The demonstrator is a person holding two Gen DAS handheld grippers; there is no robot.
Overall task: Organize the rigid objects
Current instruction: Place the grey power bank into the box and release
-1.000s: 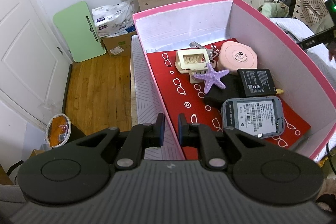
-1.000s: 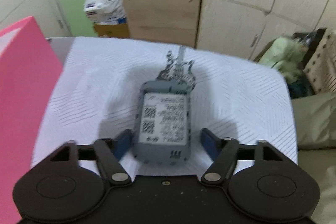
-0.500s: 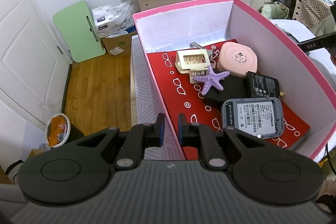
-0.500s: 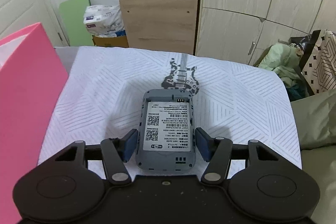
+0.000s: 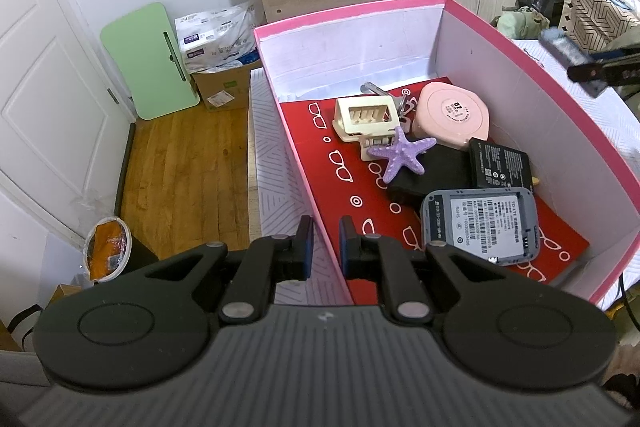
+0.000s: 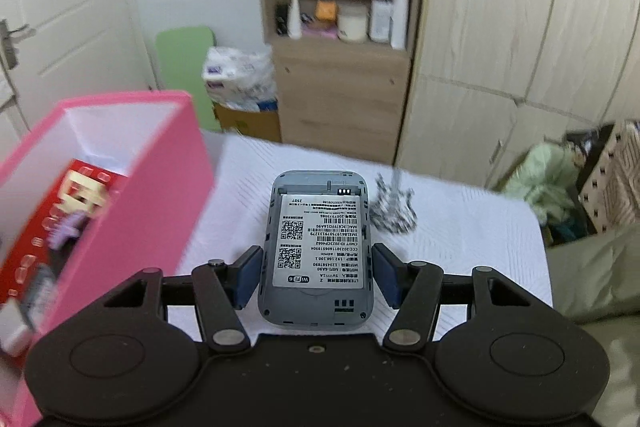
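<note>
My left gripper is shut on the near left wall of the pink box. Inside the box lie a grey router, a black battery, a purple starfish, a cream holder and a pink round case. My right gripper is shut on a second grey router and holds it above the white bed cover, to the right of the pink box. It also shows blurred at the right edge of the left wrist view.
A guitar-shaped trinket lies on the white bed cover beyond the held router. A wooden shelf unit and wardrobe doors stand behind. A green board leans on the wall; wooden floor lies left of the bed.
My right gripper closed on the grey router and lifted it off the bed cover, moving toward the pink box. My left gripper stayed on the box wall.
</note>
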